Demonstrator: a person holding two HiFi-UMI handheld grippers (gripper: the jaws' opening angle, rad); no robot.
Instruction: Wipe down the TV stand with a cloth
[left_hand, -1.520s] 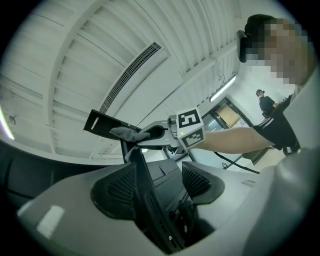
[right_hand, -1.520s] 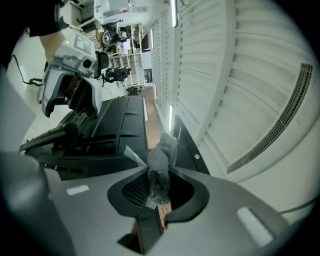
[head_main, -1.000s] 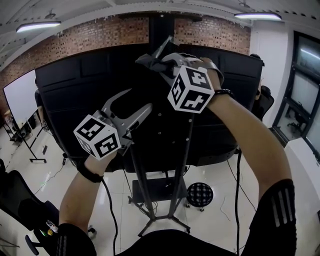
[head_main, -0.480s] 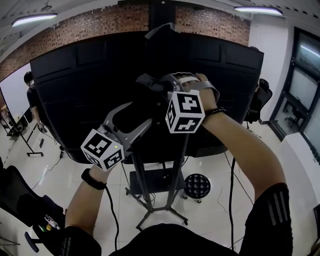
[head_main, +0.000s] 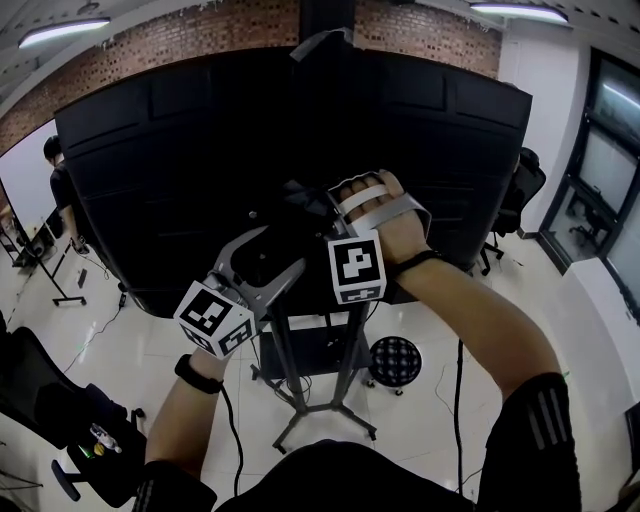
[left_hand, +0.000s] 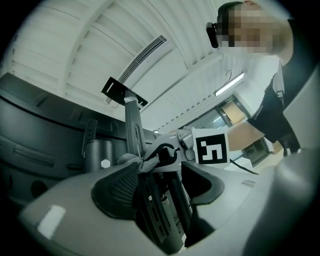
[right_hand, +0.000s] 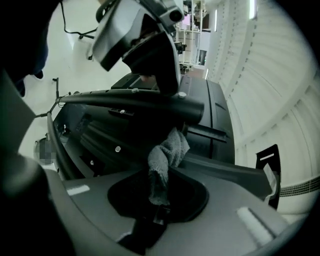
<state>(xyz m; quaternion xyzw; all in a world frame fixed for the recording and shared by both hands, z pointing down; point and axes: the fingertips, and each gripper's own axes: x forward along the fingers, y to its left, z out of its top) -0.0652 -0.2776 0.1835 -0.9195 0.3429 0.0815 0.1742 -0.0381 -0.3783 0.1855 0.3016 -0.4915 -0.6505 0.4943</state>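
Right gripper tight on the grey cloth at the TV stand post (left gripper wide apart alongside).

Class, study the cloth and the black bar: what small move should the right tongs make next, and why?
Probably slide the right tongs a short way along the black bar, cloth pressed to it. They are shut on the grey cloth, whose free end reaches the bar; the left tongs are open and hold nothing.

TV stand close ahead, floor apparently open
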